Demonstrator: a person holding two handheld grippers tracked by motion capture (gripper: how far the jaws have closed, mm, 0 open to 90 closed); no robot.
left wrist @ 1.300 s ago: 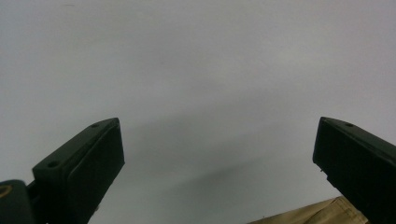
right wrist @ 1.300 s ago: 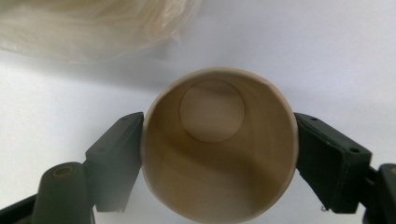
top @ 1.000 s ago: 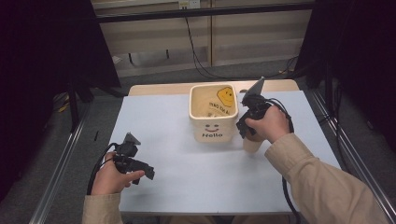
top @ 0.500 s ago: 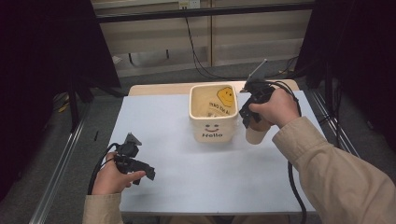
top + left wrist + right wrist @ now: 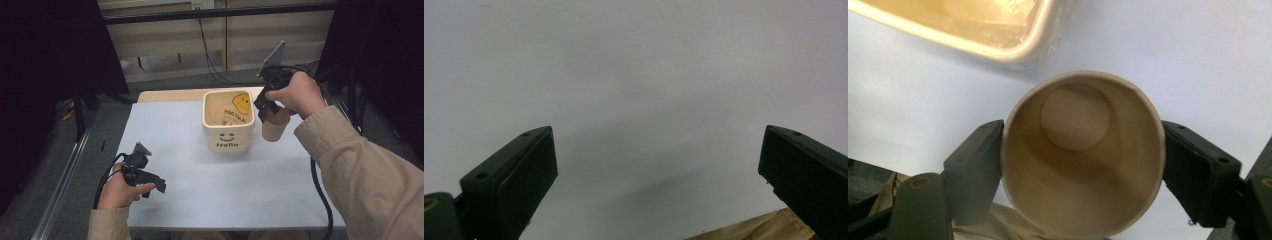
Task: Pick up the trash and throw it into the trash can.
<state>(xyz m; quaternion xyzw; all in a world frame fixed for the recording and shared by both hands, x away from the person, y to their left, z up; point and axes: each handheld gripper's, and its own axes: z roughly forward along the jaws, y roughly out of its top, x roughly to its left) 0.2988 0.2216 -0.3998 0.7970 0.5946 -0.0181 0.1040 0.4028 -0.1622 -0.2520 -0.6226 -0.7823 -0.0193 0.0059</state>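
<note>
My right gripper is shut on a tan paper cup, held upright in the air just right of a cream square bin printed with a smile and "Hello". In the right gripper view the cup sits squeezed between the two black jaws, its empty inside facing the camera, and the bin's rim lies beyond it. My left gripper rests low over the white table at the front left. Its jaws stand wide apart with nothing between them, and the left gripper view shows bare tabletop.
The bin has a yellow smiley face on its inner wall. A metal rail runs along the table's left side. Cables trail from the right gripper past the table's right edge.
My right gripper has lifted the cup and carried it up and back, from the tabletop beside the bin to rim height. The left gripper has stayed in place.
</note>
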